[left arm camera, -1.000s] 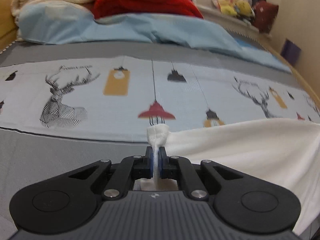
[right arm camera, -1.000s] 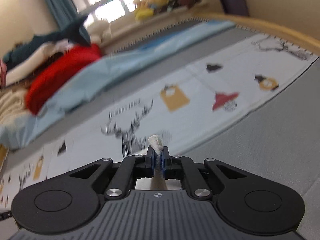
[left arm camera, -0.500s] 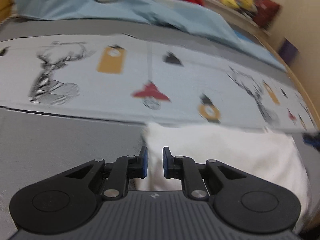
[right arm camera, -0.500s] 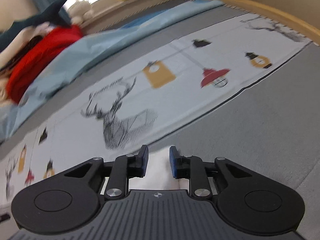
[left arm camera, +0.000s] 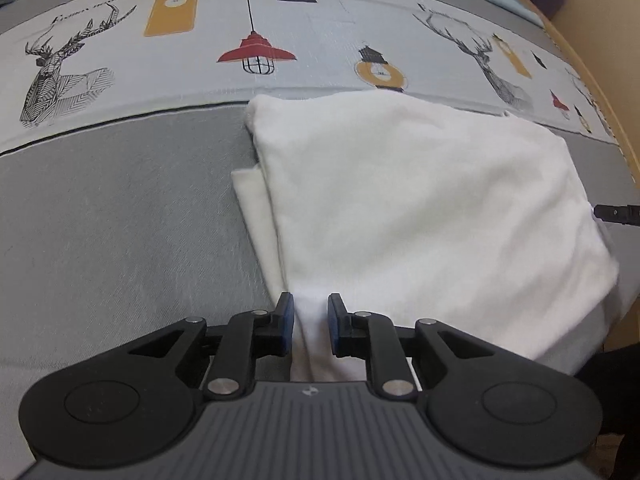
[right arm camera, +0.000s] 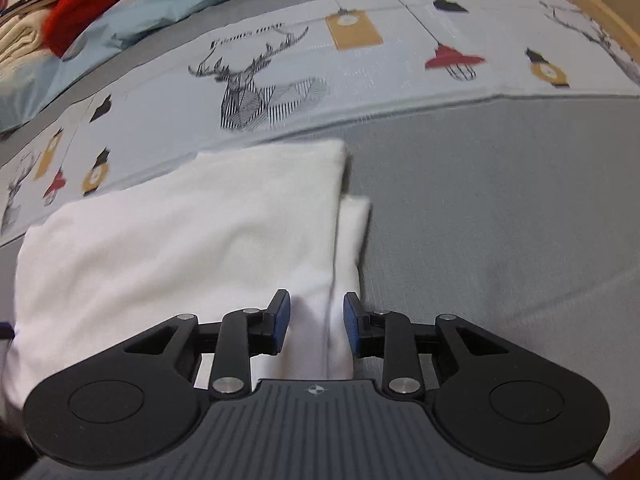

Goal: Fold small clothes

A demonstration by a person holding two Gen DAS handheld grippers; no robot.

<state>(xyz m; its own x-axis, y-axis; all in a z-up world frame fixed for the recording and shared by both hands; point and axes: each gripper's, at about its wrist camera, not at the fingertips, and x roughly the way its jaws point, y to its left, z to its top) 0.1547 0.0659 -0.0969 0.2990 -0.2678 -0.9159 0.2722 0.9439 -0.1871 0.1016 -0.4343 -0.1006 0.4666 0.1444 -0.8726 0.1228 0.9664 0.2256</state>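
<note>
Bed [left arm camera: 120, 216], grey cover with a printed deer-and-lamp band [left arm camera: 320, 40] toward 12 o'clock. White garment [left arm camera: 420, 200], folded over on itself, lies flat on the grey cover, its far edge touching the printed band; a lower layer [left arm camera: 256, 208] protrudes at 9 o'clock in the left view, at 3 o'clock in the right view [right arm camera: 354, 232]. Left claw [left arm camera: 310, 328], jaws narrowly parted over the near left edge, gripping nothing. Right claw [right arm camera: 317, 324], jaws parted somewhat wider over the near right edge, likewise empty. Judged step: one fold laid down and released. The next move likely calls for regrasping an edge or corner through all layers, then folding across while keeping the layers aligned.
</note>
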